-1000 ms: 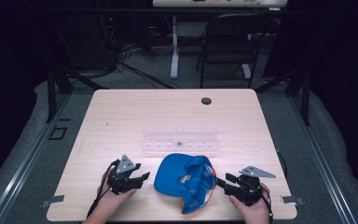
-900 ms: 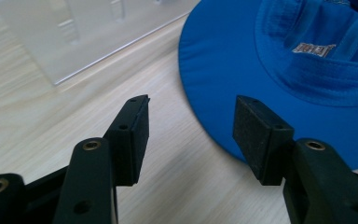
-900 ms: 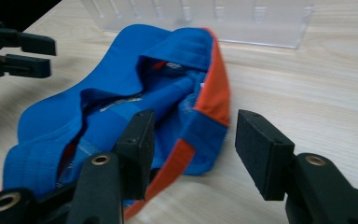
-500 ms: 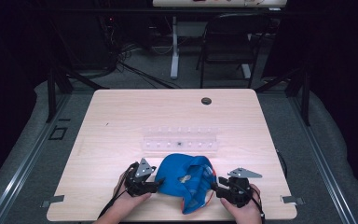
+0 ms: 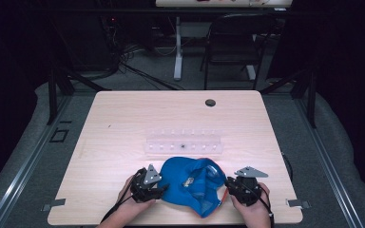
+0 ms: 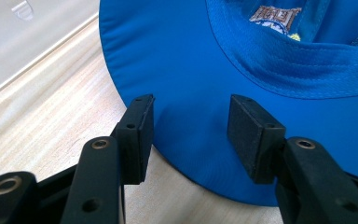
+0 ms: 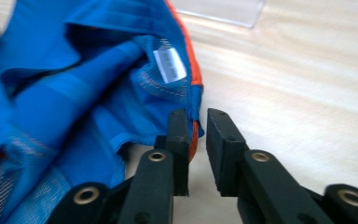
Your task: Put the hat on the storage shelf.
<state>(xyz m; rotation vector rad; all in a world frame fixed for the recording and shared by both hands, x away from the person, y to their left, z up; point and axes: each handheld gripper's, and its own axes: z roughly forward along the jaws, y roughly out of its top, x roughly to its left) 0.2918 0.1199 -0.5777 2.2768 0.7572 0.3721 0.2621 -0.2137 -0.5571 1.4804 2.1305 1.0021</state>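
A blue cap (image 5: pixel 190 183) lies upside down near the table's front edge, with a logo patch and a white label showing inside it. My left gripper (image 5: pixel 160 186) is open at the cap's left. In the left gripper view the cap's brim (image 6: pixel 205 60) runs between the jaws of this gripper (image 6: pixel 191 112), which have just been closing a little; the pads stand clear of it. My right gripper (image 5: pixel 226 185) is at the cap's right side. Its jaws (image 7: pixel 198 116) have just been closing and stand narrow around the orange-trimmed edge of the cap (image 7: pixel 74 93), with a slim gap left.
A clear plastic rack (image 5: pixel 183 142) lies flat just beyond the cap, near the middle of the wooden table (image 5: pixel 123 123). A dark round grommet (image 5: pixel 210 102) sits at the far edge. Chairs and cables stand on the floor behind.
My left gripper has slid right up to the cap's brim. The right gripper has edged in to the cap's right edge and its jaws have narrowed around it.
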